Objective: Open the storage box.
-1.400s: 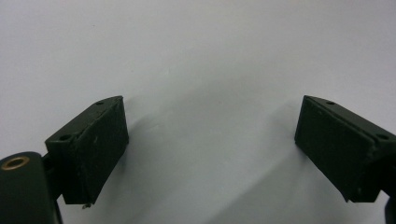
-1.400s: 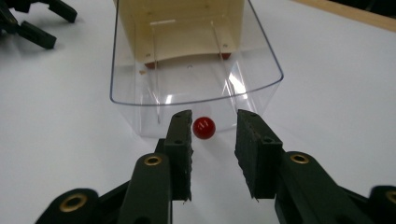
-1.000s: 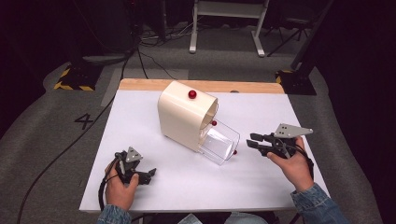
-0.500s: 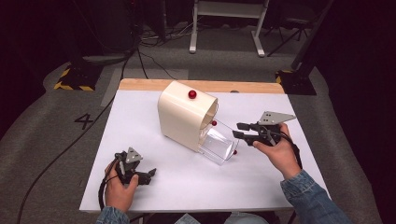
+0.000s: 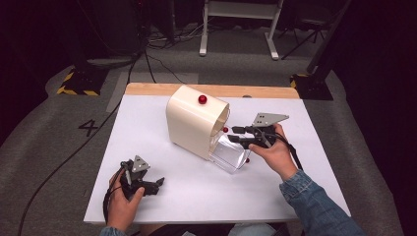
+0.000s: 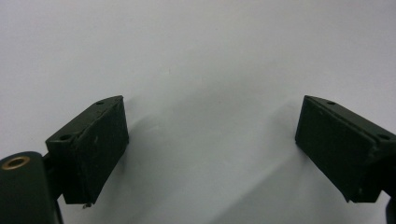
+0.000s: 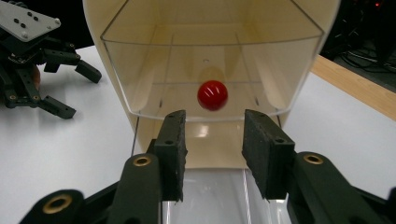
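A cream housing (image 5: 194, 123) stands mid-table with a red knob (image 5: 202, 99) on top and a clear drawer (image 5: 228, 153) sticking out of its open end. My right gripper (image 5: 236, 134) points at that opening, just above the drawer. Its jaws have just been closing, and there is still a gap with nothing between the pads. In the right gripper view (image 7: 212, 154) a red ball (image 7: 212, 95) shows inside the clear drawer (image 7: 210, 74), beyond the tips. My left gripper (image 5: 156, 185) rests open on the white table (image 6: 210, 46) near the front left, its pads (image 6: 100, 144) wide apart and empty.
The white tabletop (image 5: 305, 147) has a wooden strip (image 5: 255, 91) along its far edge. A second small red knob (image 5: 247, 160) sits low beside the drawer. Cables run across the grey floor (image 5: 64, 147) to the left. My left gripper (image 7: 32, 70) shows far off in the right gripper view.
My right gripper has moved left, from beside the drawer's end up to the housing's opening. The left gripper has stayed where it was.
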A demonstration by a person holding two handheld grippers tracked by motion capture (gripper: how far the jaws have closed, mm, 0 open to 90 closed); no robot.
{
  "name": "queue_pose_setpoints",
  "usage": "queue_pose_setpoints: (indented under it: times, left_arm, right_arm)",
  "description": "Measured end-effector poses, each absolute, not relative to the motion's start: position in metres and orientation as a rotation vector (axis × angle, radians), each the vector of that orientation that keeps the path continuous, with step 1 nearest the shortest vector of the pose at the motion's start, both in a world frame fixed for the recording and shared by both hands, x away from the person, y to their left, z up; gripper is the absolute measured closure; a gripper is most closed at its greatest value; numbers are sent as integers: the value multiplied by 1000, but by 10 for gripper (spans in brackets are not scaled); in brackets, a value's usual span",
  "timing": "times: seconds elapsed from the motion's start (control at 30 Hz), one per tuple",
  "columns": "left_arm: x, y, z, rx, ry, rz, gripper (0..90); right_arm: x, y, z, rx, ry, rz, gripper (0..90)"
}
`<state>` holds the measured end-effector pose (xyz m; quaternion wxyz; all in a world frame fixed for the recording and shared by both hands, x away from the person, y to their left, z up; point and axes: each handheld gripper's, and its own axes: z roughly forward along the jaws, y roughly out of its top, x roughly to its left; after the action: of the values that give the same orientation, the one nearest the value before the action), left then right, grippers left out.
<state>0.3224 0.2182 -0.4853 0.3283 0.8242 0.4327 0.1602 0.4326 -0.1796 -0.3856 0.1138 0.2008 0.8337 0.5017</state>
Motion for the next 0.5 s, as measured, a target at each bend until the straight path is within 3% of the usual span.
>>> queue_pose_setpoints:
  times: [0.33, 0.5]
  left_arm:
    - [322, 218, -485, 2155, 1134, 427, 98]
    - [322, 218, -485, 2156, 1134, 425, 98]
  right_arm:
    - [438, -168, -384, 535, 2410, 1478, 735]
    - [438, -167, -383, 526, 2413, 1463, 739]
